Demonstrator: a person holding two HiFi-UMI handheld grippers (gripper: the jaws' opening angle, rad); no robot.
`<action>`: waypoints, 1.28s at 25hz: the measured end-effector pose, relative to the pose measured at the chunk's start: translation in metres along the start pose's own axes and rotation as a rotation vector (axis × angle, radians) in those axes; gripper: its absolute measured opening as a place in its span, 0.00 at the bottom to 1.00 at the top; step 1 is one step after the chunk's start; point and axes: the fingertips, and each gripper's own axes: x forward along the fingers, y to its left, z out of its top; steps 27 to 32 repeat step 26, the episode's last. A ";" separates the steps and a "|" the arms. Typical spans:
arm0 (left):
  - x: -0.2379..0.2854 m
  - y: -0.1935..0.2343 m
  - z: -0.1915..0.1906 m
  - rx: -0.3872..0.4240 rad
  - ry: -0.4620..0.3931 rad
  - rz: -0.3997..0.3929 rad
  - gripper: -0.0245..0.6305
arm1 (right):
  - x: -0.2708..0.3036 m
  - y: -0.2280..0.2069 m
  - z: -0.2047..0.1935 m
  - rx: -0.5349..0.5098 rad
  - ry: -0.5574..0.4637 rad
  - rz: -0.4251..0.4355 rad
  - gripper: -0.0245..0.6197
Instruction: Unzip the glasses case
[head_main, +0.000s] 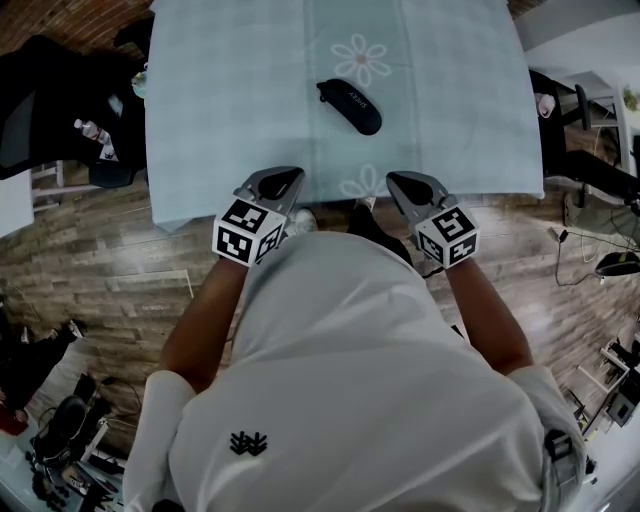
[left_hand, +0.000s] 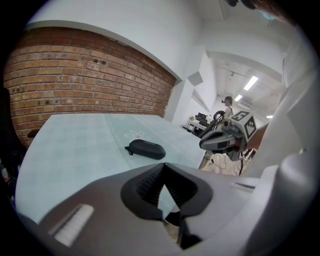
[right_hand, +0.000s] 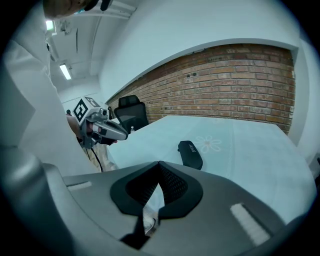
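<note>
Our left claw and right claw are both closed and hold nothing. They hang over the near edge of the tabletop. The black case lies shut near its middle.

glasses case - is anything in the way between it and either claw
Nothing visible is. The glasses case lies alone on the tablecloth, and only bare cloth separates it from the left claw and the right claw, both shut and empty at the table's near edge.
</note>
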 end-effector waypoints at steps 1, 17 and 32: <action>0.000 0.000 -0.001 0.003 0.004 -0.002 0.12 | 0.000 0.001 0.000 0.000 0.001 -0.001 0.04; 0.011 -0.001 -0.006 0.023 0.033 -0.037 0.12 | 0.003 -0.001 -0.001 -0.003 0.021 -0.010 0.04; 0.012 0.003 -0.008 0.022 0.038 -0.044 0.12 | 0.002 -0.001 0.000 -0.008 0.026 -0.021 0.04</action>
